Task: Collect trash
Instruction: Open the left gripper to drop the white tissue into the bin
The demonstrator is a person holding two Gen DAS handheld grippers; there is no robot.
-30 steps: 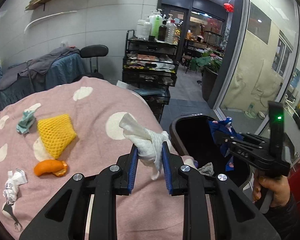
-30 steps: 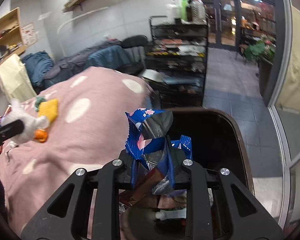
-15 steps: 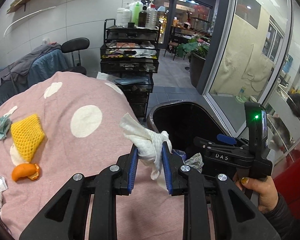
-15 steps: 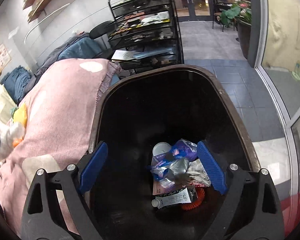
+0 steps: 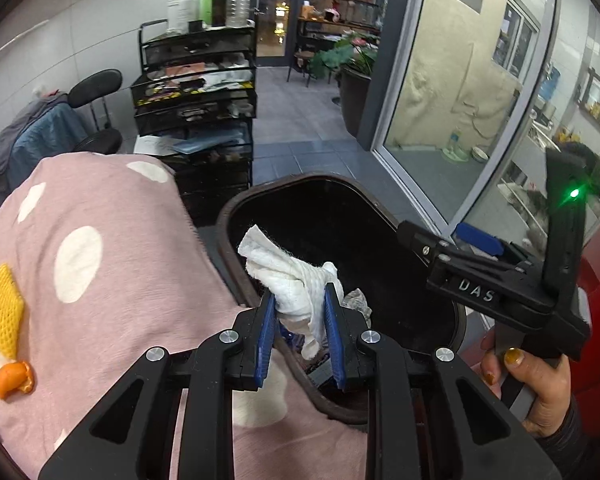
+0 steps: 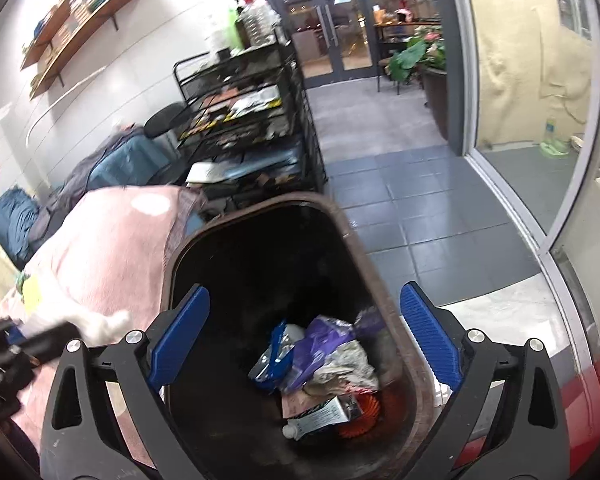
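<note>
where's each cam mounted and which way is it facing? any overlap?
Left wrist: on the left gripper, facing forward and down at the white tissue it grips over the bin; right hand shows.
Right wrist: on the open right gripper, looking down into the bin's trash.
Shared: bin, pink cloth, black shelf cart.

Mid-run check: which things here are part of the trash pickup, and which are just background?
Job: crumpled white tissue in the left gripper; trash bin; orange peel; yellow foam net; empty right gripper.

Background: wire shelf cart; office chair; potted plant.
</note>
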